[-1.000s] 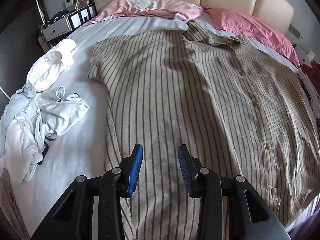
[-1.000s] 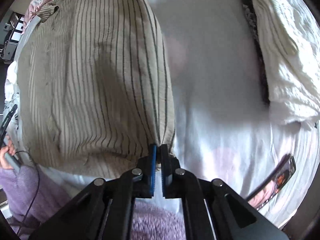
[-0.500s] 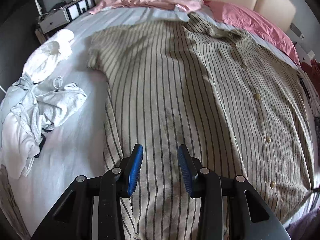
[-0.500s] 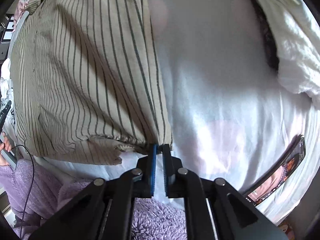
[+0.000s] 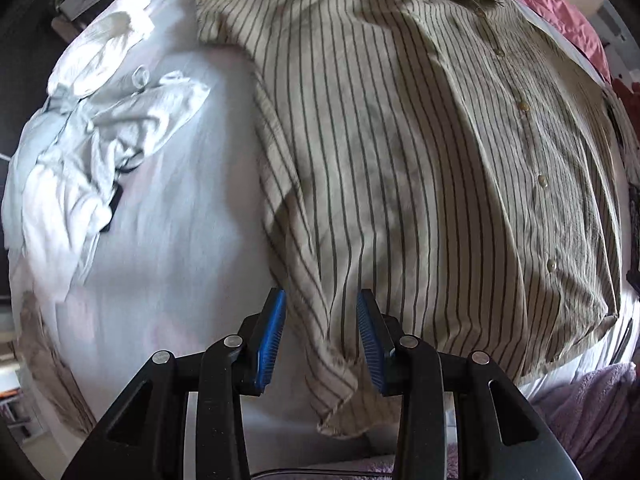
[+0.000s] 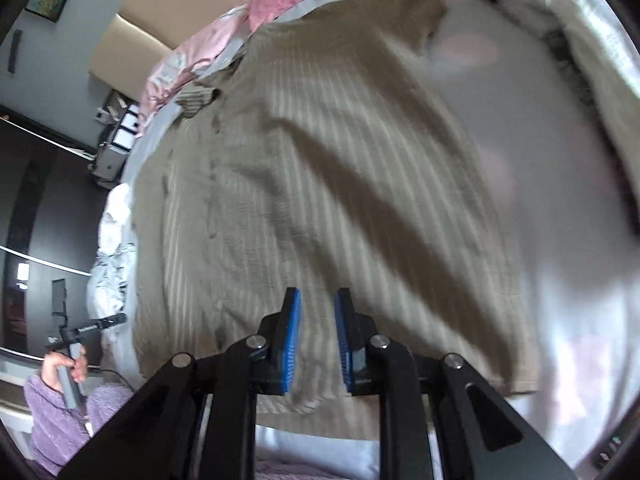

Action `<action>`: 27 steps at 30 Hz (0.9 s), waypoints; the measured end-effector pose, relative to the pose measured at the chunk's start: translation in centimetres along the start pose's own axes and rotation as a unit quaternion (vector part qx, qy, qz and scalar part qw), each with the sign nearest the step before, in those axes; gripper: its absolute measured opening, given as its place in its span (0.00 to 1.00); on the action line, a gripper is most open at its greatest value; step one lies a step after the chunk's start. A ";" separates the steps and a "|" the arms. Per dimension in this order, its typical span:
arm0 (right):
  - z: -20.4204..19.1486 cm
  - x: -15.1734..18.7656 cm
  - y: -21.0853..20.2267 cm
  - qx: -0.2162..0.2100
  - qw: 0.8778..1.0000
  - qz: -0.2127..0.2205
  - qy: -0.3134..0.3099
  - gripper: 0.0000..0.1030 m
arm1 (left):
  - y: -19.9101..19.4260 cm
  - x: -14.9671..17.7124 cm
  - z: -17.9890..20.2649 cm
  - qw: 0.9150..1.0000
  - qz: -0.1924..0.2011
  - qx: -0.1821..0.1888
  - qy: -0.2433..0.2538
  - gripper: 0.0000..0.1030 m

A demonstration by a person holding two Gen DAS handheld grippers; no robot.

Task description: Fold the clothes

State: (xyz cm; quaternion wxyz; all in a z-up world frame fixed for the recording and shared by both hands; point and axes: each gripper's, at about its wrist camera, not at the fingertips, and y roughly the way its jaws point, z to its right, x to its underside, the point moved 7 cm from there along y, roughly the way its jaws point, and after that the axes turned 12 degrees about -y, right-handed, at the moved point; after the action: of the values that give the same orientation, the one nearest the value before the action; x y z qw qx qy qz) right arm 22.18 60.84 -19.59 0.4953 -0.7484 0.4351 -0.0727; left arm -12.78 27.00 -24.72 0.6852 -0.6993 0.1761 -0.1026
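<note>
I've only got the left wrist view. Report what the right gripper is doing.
Observer: The right gripper hangs over the striped shirt near its bottom hem. Its fingers have just been opening, and nothing is pinched between them.
Operator: Now say whether that side is folded in yet.
Observer: No. The sleeve there lies spread out on the sheet.
Operator: Tell me what lies beyond it.
Observer: Crumpled white bedding, with a strip of bare sheet between it and the shirt.
</note>
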 end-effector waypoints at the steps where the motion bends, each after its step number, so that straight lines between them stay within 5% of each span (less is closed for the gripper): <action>1: -0.4 0.1 0.8 -0.012 1.000 -0.006 -0.003 0.17 | 0.3 0.5 -0.1 1.000 -0.005 -0.006 -0.006 0.37; 9: -0.5 0.4 2.8 -0.038 0.999 -0.012 -0.009 0.20 | 4.0 3.3 -0.6 0.996 -0.041 -0.055 -0.061 0.34; 10: -0.5 0.2 3.7 -0.040 0.999 -0.016 -0.005 0.20 | 4.3 3.6 -0.7 0.996 -0.040 -0.055 -0.065 0.27; 11: -0.5 0.0 4.2 -0.043 0.999 -0.018 -0.004 0.20 | 4.3 3.8 -0.9 0.995 -0.038 -0.057 -0.069 0.05; 12: -0.6 -0.2 4.3 -0.045 0.999 -0.017 -0.006 0.20 | 4.1 3.9 -1.1 0.995 -0.033 -0.054 -0.074 0.03; 18: -0.7 -0.8 4.1 -0.038 0.999 0.006 -0.008 0.20 | -0.4 4.5 -3.2 0.994 -0.021 0.017 -0.106 0.01; 27: 2.2 0.7 1.3 0.002 0.998 0.041 0.042 0.20 | 3.5 7.6 -8.5 0.985 -0.089 0.005 -0.149 0.01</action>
State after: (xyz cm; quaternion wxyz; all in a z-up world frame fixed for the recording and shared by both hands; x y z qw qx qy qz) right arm 23.06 61.65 -21.95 0.4808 -0.7249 0.4860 -0.0848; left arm -9.45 16.26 -28.64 0.6950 -0.7165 0.0087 -0.0589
